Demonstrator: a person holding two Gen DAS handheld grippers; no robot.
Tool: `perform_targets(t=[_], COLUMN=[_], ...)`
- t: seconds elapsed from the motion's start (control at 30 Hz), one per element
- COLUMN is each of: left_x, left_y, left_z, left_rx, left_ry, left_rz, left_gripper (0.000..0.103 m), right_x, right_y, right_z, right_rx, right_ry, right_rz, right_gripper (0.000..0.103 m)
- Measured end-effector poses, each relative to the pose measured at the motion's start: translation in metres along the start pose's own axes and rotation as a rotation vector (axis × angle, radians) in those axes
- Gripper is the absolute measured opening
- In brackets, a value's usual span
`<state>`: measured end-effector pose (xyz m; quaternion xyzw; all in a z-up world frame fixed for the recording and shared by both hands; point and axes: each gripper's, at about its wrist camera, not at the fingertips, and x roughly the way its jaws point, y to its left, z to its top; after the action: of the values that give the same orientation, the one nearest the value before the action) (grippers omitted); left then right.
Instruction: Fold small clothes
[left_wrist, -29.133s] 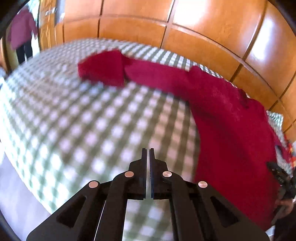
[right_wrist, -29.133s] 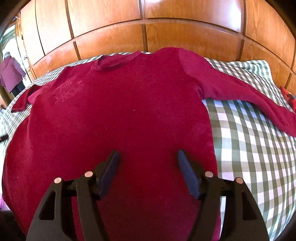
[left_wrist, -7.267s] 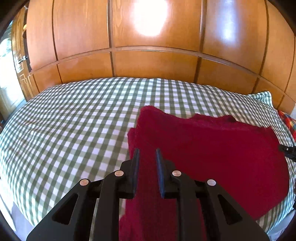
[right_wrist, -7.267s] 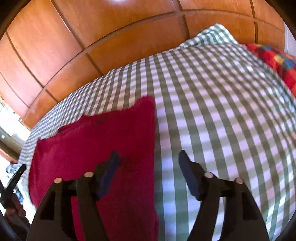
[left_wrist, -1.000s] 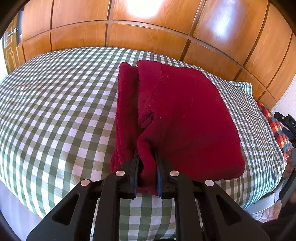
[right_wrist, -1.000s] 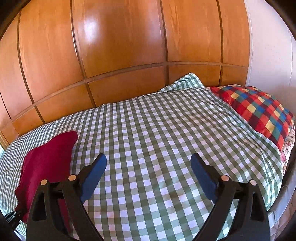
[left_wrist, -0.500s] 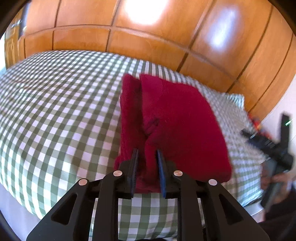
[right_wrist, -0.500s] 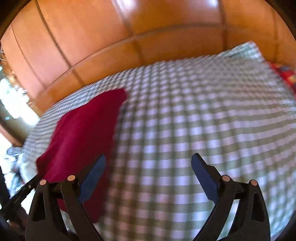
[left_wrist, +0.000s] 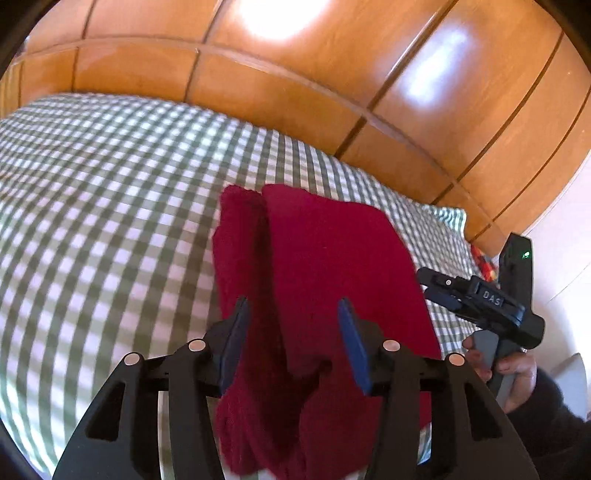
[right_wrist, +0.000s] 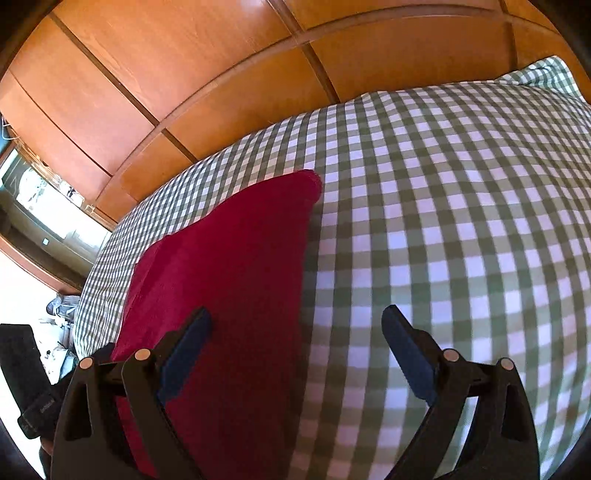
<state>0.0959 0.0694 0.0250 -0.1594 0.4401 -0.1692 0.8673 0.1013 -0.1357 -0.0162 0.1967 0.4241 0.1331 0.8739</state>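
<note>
Left wrist: L gripper (left_wrist: 293, 341) jaws opening, letting folded top (left_wrist: 325, 258) settle on bed (left_wrist: 103, 206); R gripper (right_wrist: 295, 350) wide open, empty, straddling its edge.

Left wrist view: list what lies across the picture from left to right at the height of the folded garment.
Green checked bedcover → folded red garment → right gripper, held in a hand.

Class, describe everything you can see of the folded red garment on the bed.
The red garment is dark crimson, soft and fleecy-looking, folded into a thick oblong bundle with layered edges along one side. It lies on the green-checked bedcover, near end hanging over the bed's edge. The left hand-held gripper straddles that end, jaws opening, pads clear.
</note>
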Motion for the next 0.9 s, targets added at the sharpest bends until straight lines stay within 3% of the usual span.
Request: perform_targets(t=[0.07, 0.1, 0.13, 0.17, 0.27, 0.37, 0.47, 0.53, 0.6, 0.67, 0.7, 0.9], left_x=[0.019, 0.026, 0.033, 0.033, 0.008, -0.006, 0.01, 0.029, 0.036, 0.035, 0.032, 0.01], left_y=[0.002, 0.002, 0.002, -0.002, -0.024, -0.038, -0.032, -0.022, -0.017, -0.016, -0.016, -0.038], left_z=[0.006, 0.008, 0.01, 0.012, 0.013, 0.003, -0.009, -0.016, -0.022, -0.021, -0.019, -0.019], left_rx=[-0.002, -0.001, 0.007, 0.029, 0.127, 0.186, 0.195, 0.172, 0.168, 0.146, 0.141, 0.211], left_ry=[0.048, 0.065, 0.081, 0.064, -0.081, -0.15, -0.106, -0.046, -0.038, -0.041, -0.051, -0.132], left_rz=[-0.028, -0.025, -0.024, -0.009, 0.043, 0.133, 0.245, 0.291, 0.317, 0.313, 0.315, 0.427], left_gripper=[0.045, 0.038, 0.019, 0.014, 0.013, 0.013, 0.013, 0.016, 0.017, 0.018, 0.02, 0.021], right_x=[0.008, 0.009, 0.011, 0.014, 0.008, -0.004, 0.001, 0.013, 0.035, 0.055, 0.059, 0.049], right_y=[0.005, 0.007, 0.009, 0.013, 0.023, 0.046, 0.076, 0.09, 0.097, 0.09, 0.082, 0.075], right_z=[0.004, 0.005, 0.006, 0.008, 0.007, -0.002, -0.017, -0.027, -0.034, -0.035, -0.033, -0.03], right_rx=[-0.01, -0.015, -0.022, -0.038, -0.091, -0.184, -0.326, -0.402, -0.453, -0.438, -0.397, -0.368], right_ry=[0.003, 0.001, -0.001, -0.006, -0.071, -0.156, -0.165, -0.139, -0.081, -0.04, -0.029, -0.038], right_rz=[0.0, 0.002, 0.002, -0.003, -0.03, -0.021, -0.019, -0.042, -0.09, -0.129, -0.1, -0.072], right_gripper=[0.093, 0.093, 0.093, 0.093, 0.092, 0.091, 0.091, 0.09, 0.09, 0.091, 0.092, 0.091])
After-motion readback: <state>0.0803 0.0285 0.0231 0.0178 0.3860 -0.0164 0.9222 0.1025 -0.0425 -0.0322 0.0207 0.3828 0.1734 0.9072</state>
